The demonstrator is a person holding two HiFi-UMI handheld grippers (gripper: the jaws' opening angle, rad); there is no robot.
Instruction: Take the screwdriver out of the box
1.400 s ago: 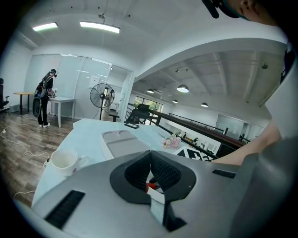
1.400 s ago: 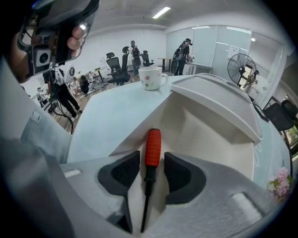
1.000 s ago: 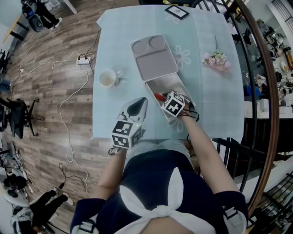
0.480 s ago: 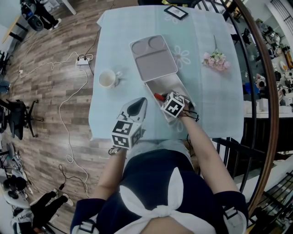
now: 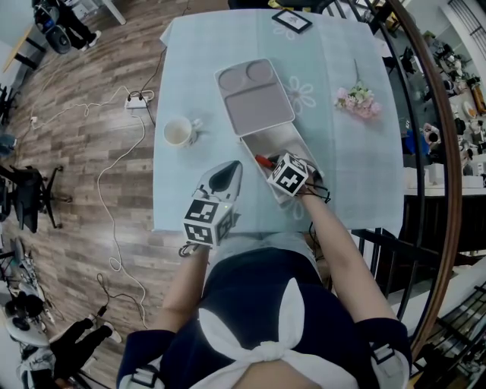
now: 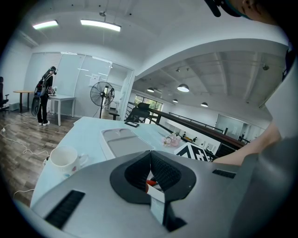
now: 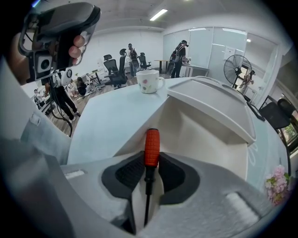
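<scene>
The open white box (image 5: 295, 143) lies on the light blue table, its lid (image 5: 254, 95) folded back on the far side. My right gripper (image 5: 275, 164) reaches down into it. The right gripper view shows this gripper (image 7: 150, 160) shut on the screwdriver (image 7: 151, 148): both pads press the lower end of the red handle and the black shaft runs back between the jaws. The handle (image 5: 263, 159) sticks out toward the box's left wall. My left gripper (image 5: 228, 173) hovers left of the box, shut and holding nothing (image 6: 150, 155).
A white mug (image 5: 178, 131) stands left of the lid. Pink flowers (image 5: 358, 100) lie at the table's right side and a small black frame (image 5: 293, 20) at its far edge. A power strip (image 5: 140, 99) and cables lie on the floor to the left. A railing runs along the right.
</scene>
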